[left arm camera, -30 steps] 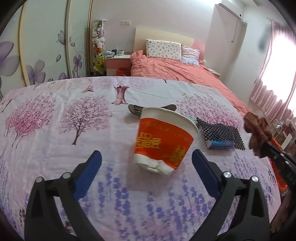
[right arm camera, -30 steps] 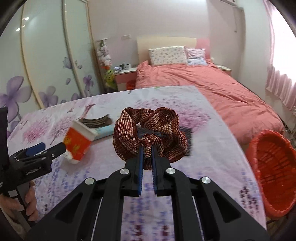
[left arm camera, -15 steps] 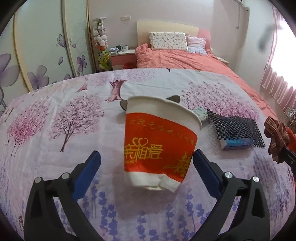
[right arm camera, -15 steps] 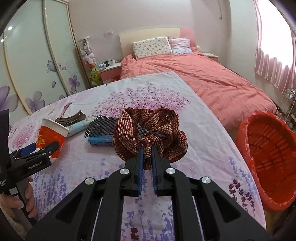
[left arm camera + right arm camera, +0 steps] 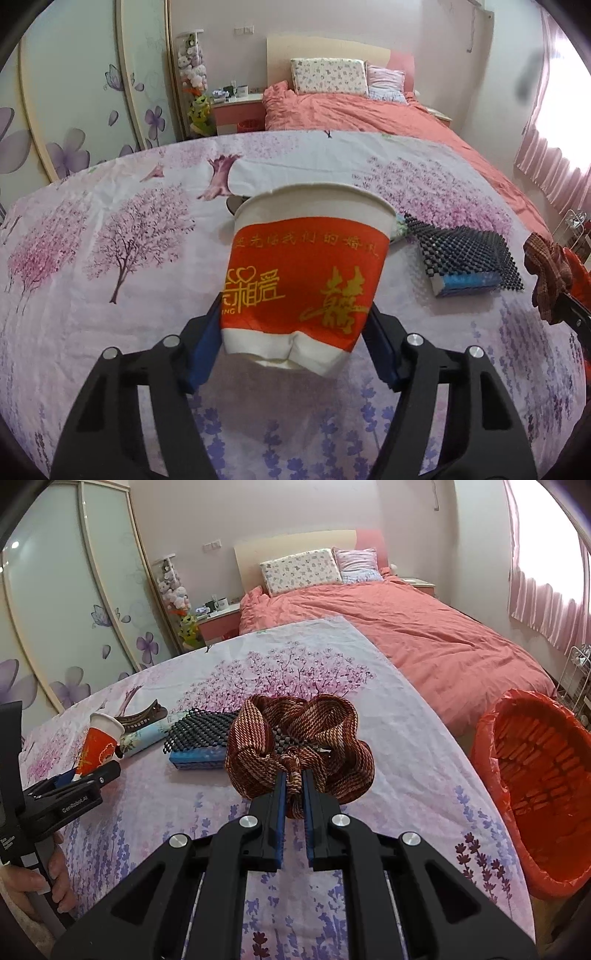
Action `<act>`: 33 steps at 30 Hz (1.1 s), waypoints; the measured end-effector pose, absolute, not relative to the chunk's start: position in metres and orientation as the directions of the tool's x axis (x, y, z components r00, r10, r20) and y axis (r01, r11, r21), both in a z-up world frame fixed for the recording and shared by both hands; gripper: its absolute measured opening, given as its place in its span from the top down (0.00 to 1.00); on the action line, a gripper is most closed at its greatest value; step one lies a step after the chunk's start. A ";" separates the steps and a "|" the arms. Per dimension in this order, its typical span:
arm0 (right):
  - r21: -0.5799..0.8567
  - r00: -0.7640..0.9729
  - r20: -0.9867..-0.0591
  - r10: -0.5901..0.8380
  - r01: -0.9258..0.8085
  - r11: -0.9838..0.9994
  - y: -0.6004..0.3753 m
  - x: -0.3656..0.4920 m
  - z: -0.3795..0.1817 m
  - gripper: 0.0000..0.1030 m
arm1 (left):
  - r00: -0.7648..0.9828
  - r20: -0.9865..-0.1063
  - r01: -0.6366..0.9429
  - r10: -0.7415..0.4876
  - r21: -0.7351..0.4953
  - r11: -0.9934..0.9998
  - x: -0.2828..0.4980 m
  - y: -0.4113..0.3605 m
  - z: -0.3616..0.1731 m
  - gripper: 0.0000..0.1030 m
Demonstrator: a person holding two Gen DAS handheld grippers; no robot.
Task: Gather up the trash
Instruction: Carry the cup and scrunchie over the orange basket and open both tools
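A red-and-white paper cup (image 5: 306,280) with a crumpled base fills the left wrist view, tilted on the flowered bedsheet (image 5: 110,332). My left gripper (image 5: 293,314) has its jaws closing, and both blue pads (image 5: 205,339) touch the cup's lower sides. The right wrist view shows the same cup (image 5: 101,744) and left gripper (image 5: 92,775) at far left. My right gripper (image 5: 293,775) is shut on a brown woven scrunchie (image 5: 325,738), held above the sheet. The scrunchie (image 5: 546,269) also appears at the right edge of the left wrist view.
A red-lined basket (image 5: 535,775) stands off the sheet's right edge. A black dotted mat (image 5: 199,734) on a blue pad, a floral tube (image 5: 142,738) and a dark hair clip (image 5: 142,716) lie near the cup. A hand (image 5: 37,878) holds the left gripper's handle. Beyond is a pink bed (image 5: 424,638).
The left gripper moved in on the cup, then its jaws narrowed from wide open onto the cup's sides. The right gripper swung towards the red basket with the scrunchie.
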State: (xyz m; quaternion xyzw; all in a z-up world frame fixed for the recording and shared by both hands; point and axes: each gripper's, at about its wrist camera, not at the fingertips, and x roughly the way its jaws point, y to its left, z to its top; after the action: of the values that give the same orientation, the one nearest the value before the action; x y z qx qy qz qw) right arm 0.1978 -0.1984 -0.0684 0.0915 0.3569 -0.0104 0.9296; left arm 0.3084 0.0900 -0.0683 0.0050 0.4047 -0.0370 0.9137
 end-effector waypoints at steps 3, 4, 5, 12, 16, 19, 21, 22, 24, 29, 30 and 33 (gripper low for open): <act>0.164 0.752 -0.658 0.045 0.084 0.983 -0.198 0.196 -0.064 0.91 | 0.685 -0.725 0.080 -0.065 -0.014 0.997 0.303 0.088 -0.060 0.35; 0.165 0.753 -0.656 0.045 0.084 0.983 -0.199 0.195 -0.064 0.91 | 0.692 -0.719 0.083 -0.064 -0.009 0.997 0.301 0.087 -0.057 0.35; 0.166 0.756 -0.653 0.046 0.084 0.983 -0.199 0.194 -0.062 0.91 | 0.700 -0.711 0.086 -0.064 -0.005 0.996 0.299 0.086 -0.053 0.35; 0.174 0.779 -0.625 0.044 0.084 0.981 -0.206 0.183 -0.048 0.91 | 0.723 -0.686 0.113 -0.085 -0.004 0.994 0.286 0.073 -0.032 0.35; 0.180 0.798 -0.602 0.037 0.091 0.980 -0.213 0.174 -0.038 0.91 | 0.734 -0.670 0.138 -0.109 -0.009 0.990 0.277 0.060 -0.018 0.35; 0.183 0.808 -0.588 0.029 0.099 0.978 -0.220 0.167 -0.032 0.91 | 0.740 -0.658 0.167 -0.140 -0.022 0.986 0.269 0.046 -0.007 0.35; 0.185 0.815 -0.578 0.018 0.109 0.977 -0.226 0.162 -0.028 0.91 | 0.740 -0.653 0.184 -0.159 -0.032 0.982 0.265 0.037 -0.002 0.35; 0.184 0.818 -0.575 0.012 0.115 0.976 -0.229 0.160 -0.026 0.91 | 0.740 -0.650 0.198 -0.175 -0.038 0.979 0.262 0.030 0.001 0.35; 0.183 0.824 -0.566 -0.005 0.132 0.974 -0.238 0.154 -0.023 0.91 | 0.739 -0.645 0.218 -0.193 -0.041 0.975 0.258 0.019 0.006 0.35; 0.194 0.838 -0.543 -0.046 0.179 0.965 -0.263 0.139 -0.017 0.91 | 0.733 -0.636 0.281 -0.242 -0.040 0.959 0.246 -0.012 0.014 0.35; 0.193 0.840 -0.539 -0.059 0.191 0.962 -0.269 0.136 -0.015 0.91 | 0.732 -0.633 0.295 -0.252 -0.039 0.955 0.244 -0.019 0.016 0.35; 0.191 0.843 -0.530 -0.093 0.226 0.955 -0.286 0.128 -0.014 0.91 | 0.723 -0.631 0.335 -0.283 -0.039 0.941 0.239 -0.041 0.018 0.35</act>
State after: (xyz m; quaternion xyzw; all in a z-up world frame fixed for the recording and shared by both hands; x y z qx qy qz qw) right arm 0.1283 -0.2863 -0.0141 0.1239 0.2673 -0.0838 0.9519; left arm 0.2392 -0.0412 0.0180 0.0388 0.3331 -0.1666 0.9272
